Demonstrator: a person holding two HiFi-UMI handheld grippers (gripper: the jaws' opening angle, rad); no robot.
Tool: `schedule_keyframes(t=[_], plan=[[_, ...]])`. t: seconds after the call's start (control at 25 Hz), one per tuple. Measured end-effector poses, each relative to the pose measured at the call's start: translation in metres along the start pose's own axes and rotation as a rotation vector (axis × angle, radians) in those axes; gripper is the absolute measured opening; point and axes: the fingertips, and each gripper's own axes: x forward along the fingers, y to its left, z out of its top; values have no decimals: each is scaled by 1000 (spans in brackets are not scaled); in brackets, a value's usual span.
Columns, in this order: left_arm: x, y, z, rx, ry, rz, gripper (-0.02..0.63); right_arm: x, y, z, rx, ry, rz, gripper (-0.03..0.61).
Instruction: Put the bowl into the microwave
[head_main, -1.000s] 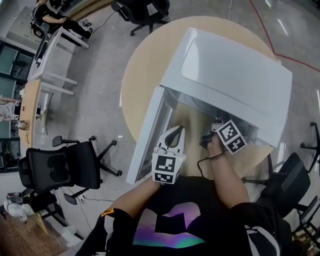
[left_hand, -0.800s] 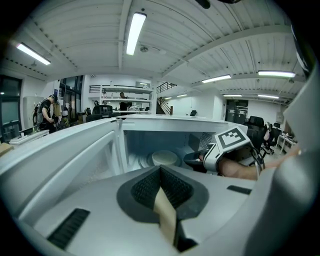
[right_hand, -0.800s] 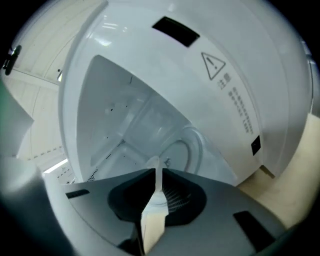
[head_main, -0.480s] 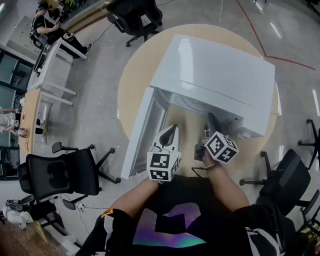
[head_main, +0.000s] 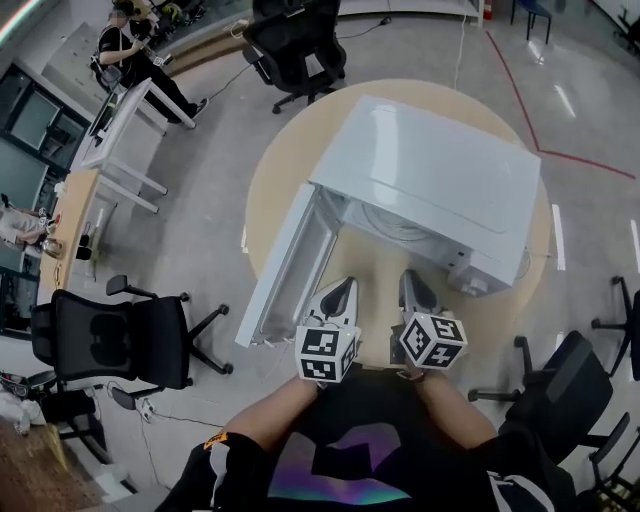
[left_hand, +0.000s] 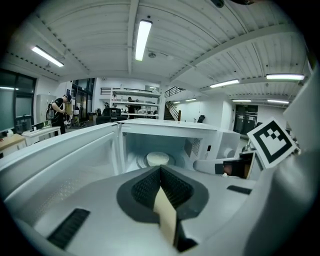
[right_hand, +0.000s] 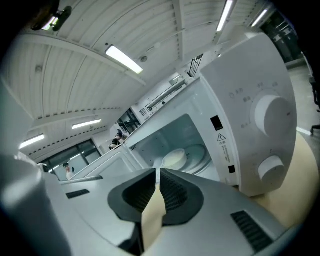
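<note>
The white microwave (head_main: 440, 180) stands on a round wooden table with its door (head_main: 290, 270) swung open to the left. A pale bowl (left_hand: 157, 158) sits on the glass turntable inside the cavity, and it also shows in the right gripper view (right_hand: 173, 159). My left gripper (head_main: 343, 287) is held in front of the open door, jaws shut on nothing (left_hand: 161, 170). Beside it, my right gripper (head_main: 410, 280) points at the cavity's right side, and it too is shut and empty (right_hand: 157, 172). Both are outside the microwave, apart from the bowl.
The microwave's control panel with two knobs (right_hand: 272, 114) is to the right of the cavity. The table (head_main: 290, 150) has bare wood left of the door. Office chairs stand around: (head_main: 110, 340), (head_main: 295, 40), (head_main: 565, 385). A desk (head_main: 120, 120) and a person are at far left.
Both grippers have drawn back from the microwave's opening toward the person's body. The right one has come away from the cavity mouth. The bowl stays inside.
</note>
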Motion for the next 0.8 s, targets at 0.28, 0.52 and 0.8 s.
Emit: schedule_keyframes(t=[0.28, 0.52, 0.8], plan=[[-19, -15, -5, -40, -17, 49, 46, -33, 34, 2, -184, 28, 105, 38], [-32, -21, 1, -48, -42, 72, 46, -47, 40, 5, -252, 47, 118, 38], [-41, -27, 5, -30, -52, 78, 46, -55, 48, 7, -287, 49, 145, 38]])
